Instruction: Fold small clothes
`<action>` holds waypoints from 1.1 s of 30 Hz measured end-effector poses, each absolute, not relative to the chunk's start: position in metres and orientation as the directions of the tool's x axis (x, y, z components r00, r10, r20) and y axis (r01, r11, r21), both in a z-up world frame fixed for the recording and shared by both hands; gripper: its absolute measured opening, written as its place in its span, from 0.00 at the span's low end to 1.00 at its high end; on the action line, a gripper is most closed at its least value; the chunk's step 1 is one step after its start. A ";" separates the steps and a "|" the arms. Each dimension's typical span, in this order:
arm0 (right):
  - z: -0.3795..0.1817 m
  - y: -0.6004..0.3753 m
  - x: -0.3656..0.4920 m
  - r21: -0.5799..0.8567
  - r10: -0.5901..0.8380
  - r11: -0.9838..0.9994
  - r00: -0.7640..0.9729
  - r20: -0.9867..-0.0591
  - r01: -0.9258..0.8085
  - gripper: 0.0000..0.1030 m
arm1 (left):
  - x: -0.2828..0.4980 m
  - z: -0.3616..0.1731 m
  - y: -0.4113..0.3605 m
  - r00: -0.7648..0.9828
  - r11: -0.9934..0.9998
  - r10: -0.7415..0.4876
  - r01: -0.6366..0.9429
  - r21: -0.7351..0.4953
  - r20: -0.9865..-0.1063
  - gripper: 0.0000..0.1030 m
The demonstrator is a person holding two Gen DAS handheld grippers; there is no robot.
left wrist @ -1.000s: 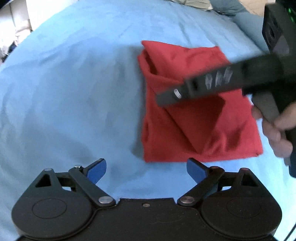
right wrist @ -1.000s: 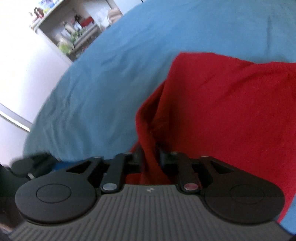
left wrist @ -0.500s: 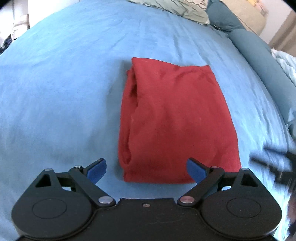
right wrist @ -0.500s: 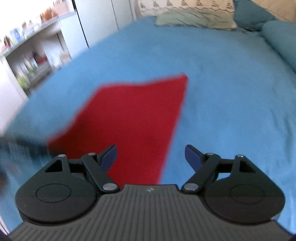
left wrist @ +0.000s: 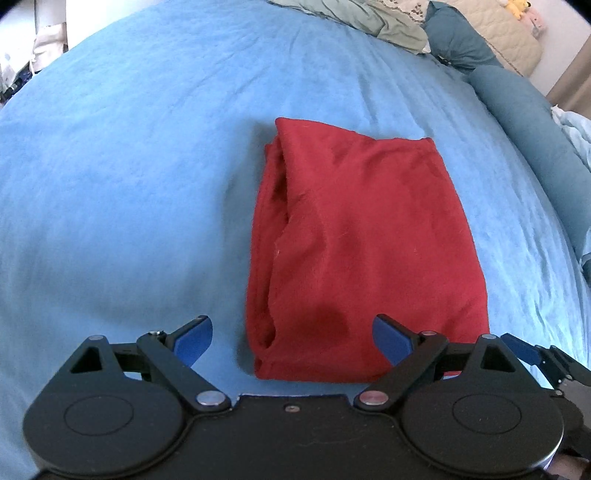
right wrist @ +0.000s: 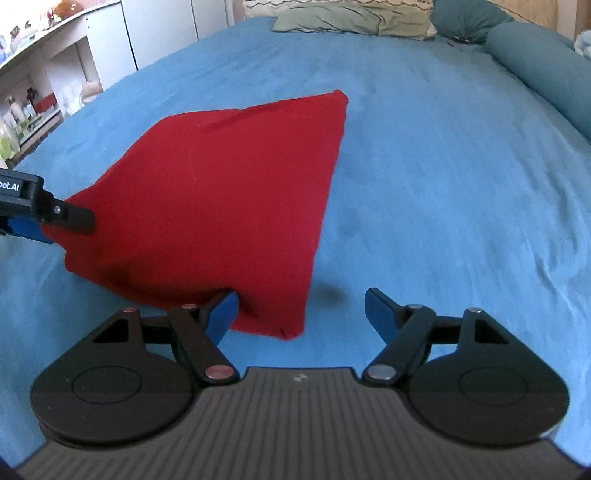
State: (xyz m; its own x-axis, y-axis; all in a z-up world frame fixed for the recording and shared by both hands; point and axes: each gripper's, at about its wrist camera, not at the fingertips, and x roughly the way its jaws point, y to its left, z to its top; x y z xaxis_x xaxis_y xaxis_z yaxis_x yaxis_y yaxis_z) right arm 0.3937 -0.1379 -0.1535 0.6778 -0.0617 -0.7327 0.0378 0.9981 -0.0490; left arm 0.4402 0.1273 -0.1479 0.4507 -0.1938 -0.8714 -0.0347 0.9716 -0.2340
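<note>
The blue bedspread fills nearly all of both my feeds, wrinkled but mostly flat, with a long teal bolster along its right side and grey-green pillows at the far end. On my right feed, white shelves with small clutter stand beyond the bed's left edge. The red garment lies folded into a rough rectangle in the middle of the bedspread, its layered edges showing along the left side. My left gripper sits just short of its near edge, fingers spread wide and holding nothing. My right gripper is likewise spread and empty, close to the garment's near right corner.
</note>
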 end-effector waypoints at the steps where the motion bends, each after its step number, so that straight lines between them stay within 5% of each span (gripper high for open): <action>1: -0.156 -0.136 0.395 -0.069 -0.069 0.997 0.672 -0.737 0.027 0.89 | 0.441 -0.148 0.127 0.452 0.972 -0.194 -0.033 -0.234 -0.871 0.93; 12: -0.180 -0.125 0.392 -0.215 -0.117 0.976 0.725 -0.679 -0.043 0.89 | 0.441 -0.149 0.127 0.449 0.971 -0.196 -0.035 -0.236 -0.872 0.93; 16: -0.168 -0.129 0.397 -0.265 -0.218 0.962 0.752 -0.622 0.060 0.79 | 0.442 -0.149 0.126 0.452 0.974 -0.184 -0.036 -0.223 -0.873 0.93; 19: -0.154 -0.145 0.390 -0.256 -0.261 0.958 0.772 -0.580 0.132 0.81 | 0.441 -0.149 0.127 0.460 0.977 -0.174 -0.032 -0.212 -0.871 0.93; 25: -0.176 -0.169 0.398 -0.188 -0.179 0.980 0.700 -0.692 0.065 0.82 | 0.427 -0.177 0.122 0.447 0.999 -0.041 0.020 -0.035 -0.893 0.90; 33: -0.159 -0.184 0.400 -0.120 -0.054 0.991 0.665 -0.745 -0.053 0.84 | 0.427 -0.163 0.118 0.462 0.997 -0.045 0.076 -0.010 -0.886 0.87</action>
